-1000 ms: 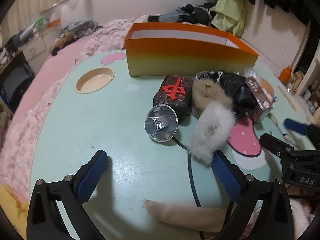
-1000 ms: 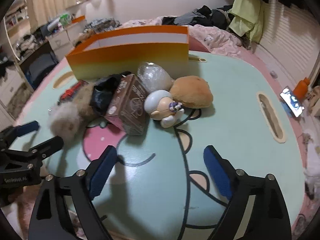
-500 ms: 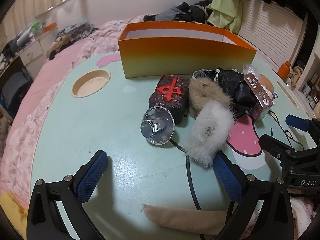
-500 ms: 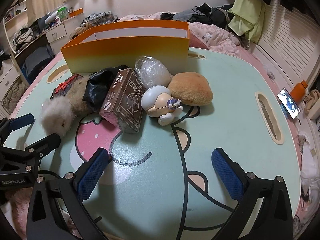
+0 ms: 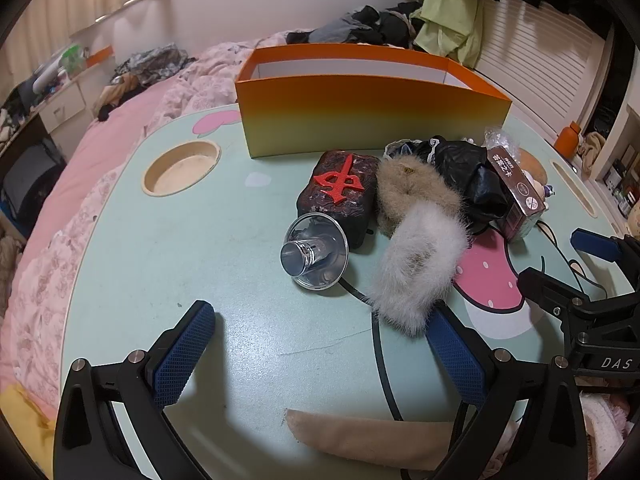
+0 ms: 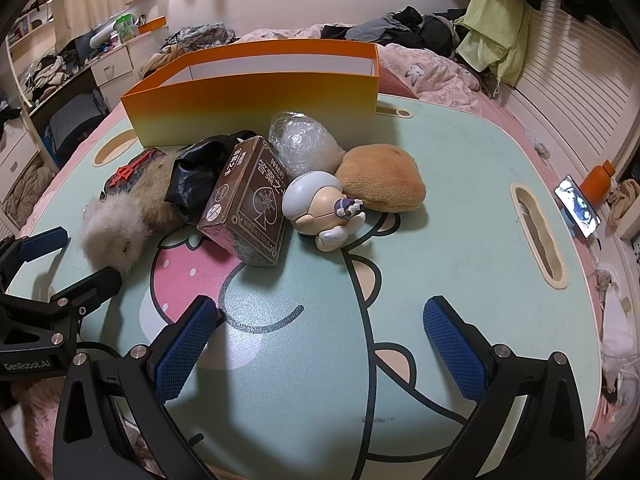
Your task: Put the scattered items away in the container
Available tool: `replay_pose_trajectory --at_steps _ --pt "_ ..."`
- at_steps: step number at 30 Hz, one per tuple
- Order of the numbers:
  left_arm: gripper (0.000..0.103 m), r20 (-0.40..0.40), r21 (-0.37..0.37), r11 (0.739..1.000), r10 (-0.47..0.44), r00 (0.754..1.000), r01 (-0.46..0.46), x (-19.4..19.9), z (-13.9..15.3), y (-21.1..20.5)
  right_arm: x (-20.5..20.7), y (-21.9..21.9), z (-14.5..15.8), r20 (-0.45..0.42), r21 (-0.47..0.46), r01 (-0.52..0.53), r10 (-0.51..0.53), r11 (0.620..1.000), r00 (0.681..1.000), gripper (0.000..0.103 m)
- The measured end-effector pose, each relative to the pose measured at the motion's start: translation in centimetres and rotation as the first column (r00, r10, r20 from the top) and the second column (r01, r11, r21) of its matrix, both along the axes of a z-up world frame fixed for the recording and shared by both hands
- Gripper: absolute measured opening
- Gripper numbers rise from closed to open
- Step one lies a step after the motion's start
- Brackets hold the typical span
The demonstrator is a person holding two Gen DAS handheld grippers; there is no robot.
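Note:
An open orange box (image 5: 372, 110) stands at the back of the mint table; it also shows in the right wrist view (image 6: 256, 92). In front of it lie a dark mahjong-tile block (image 5: 340, 196), a clear plastic cup (image 5: 314, 254) on its side, a beige and white fur piece (image 5: 420, 256), a black bag (image 5: 476, 168), a brown card box (image 6: 248, 200), a bubble-wrapped lump (image 6: 304, 146), a small figurine (image 6: 320, 208) and a tan plush bun (image 6: 380, 184). My left gripper (image 5: 320, 352) is open and empty near the cup. My right gripper (image 6: 320, 344) is open and empty in front of the figurine.
A round cup recess (image 5: 182, 166) sits at the table's left, a slot (image 6: 538, 236) at its right. A beige sock-like cloth (image 5: 360, 436) lies at the near edge. A phone (image 6: 578, 204) and orange bottle (image 6: 596, 180) lie beyond the right edge. A pink bed surrounds the table.
Both grippers have shifted slightly relative to the pile, and the right wrist view now looks down on it from higher. Both stay open and empty. No item has moved.

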State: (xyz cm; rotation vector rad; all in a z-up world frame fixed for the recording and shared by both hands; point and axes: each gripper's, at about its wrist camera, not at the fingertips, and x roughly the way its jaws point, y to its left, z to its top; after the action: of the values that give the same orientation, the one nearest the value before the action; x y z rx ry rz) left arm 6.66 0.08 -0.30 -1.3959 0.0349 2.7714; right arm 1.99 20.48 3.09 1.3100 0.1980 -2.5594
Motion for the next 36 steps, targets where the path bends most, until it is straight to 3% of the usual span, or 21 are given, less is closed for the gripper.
replay_pose_trajectory --at_steps 18,22,26,30,36 --pt "0.103 -0.021 0.010 0.999 -0.050 0.999 0.050 0.5 0.1 0.4 0.1 0.0 -0.1 -0.001 -0.001 0.001 -0.001 1.000 1.000 0.103" --pt "0.103 -0.039 0.058 0.993 -0.096 0.995 0.098 0.7 0.4 0.5 0.1 0.0 -0.1 -0.001 -0.001 0.001 -0.001 1.000 1.000 0.103" --pt "0.102 -0.082 0.161 0.975 -0.139 0.987 0.151 1.2 1.0 -0.1 0.1 0.1 -0.1 -0.001 -0.001 0.001 -0.001 1.000 1.000 0.103" --pt "0.081 -0.176 0.198 0.955 -0.186 0.967 0.220 2.1 2.2 -0.4 0.1 0.0 0.0 -0.002 -0.001 0.001 -0.001 1.000 1.000 0.103" --pt "0.068 -0.206 0.163 0.949 -0.235 0.950 0.270 1.6 2.4 0.7 0.1 0.1 -0.1 -0.001 -0.002 0.001 -0.001 1.000 1.000 0.103"
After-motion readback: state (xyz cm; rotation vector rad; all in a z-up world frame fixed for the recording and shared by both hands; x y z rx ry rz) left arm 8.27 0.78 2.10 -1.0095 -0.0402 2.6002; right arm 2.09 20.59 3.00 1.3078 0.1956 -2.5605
